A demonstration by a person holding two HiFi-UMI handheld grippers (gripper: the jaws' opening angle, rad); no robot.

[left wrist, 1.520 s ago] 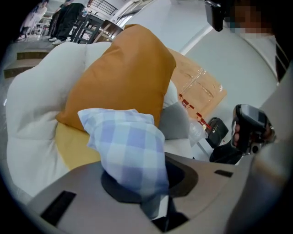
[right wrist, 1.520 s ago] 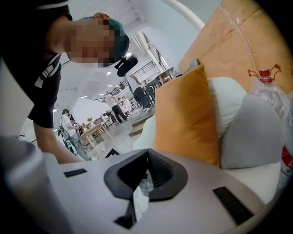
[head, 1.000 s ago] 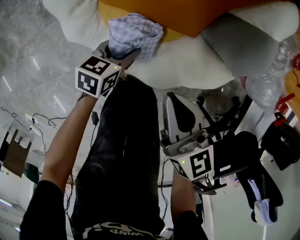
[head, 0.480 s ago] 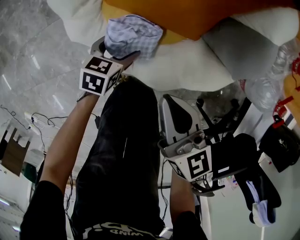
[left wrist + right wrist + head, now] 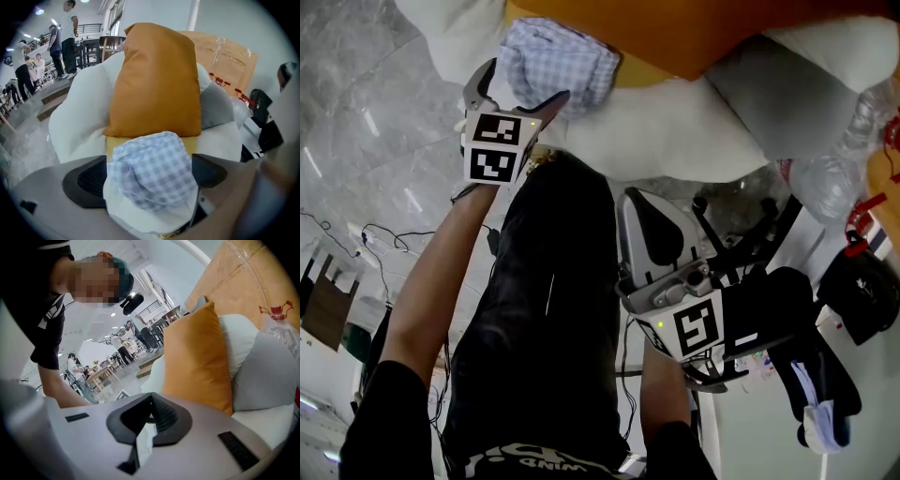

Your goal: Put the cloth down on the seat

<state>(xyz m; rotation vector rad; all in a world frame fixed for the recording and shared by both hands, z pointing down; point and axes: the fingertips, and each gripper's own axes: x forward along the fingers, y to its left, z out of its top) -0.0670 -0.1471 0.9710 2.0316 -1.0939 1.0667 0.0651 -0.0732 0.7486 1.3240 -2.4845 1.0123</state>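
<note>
the crumpled blue-and-white checked cloth [image 5: 152, 176] lies between the two dark pads of the left tool [image 5: 514, 92], bunched on the front of the white padded seat [image 5: 220, 140]. it rests partly on the white padding and partly on a yellow strip [image 5: 110, 142] that runs under the upright orange cushion [image 5: 157, 79] just behind it. the left tool stands released: its jaws are spread wide to either side of the cloth and do not squeeze it. the bundle nearly fills the gap, and whether its sides brush the pads i cannot tell. the right tool [image 5: 149, 411] hangs low on the right, well apart from the cloth, its jaws closed together on nothing.

a second ago the left tool was clenched on the cloth, the bundle pinched tight above the marker cube. its jaws have just been opening, and the cloth now sits looser and flatter on the seat. the right tool has hardly shifted.

the cloth is close to the seat's rounded front edge, with the grey marble floor [image 5: 366, 122] open to the left of it. to the right a grey cushion [image 5: 216, 107] leans on the seat. beyond it a clear plastic bottle [image 5: 281, 329] and a black bag [image 5: 867, 281] crowd that side.
</note>
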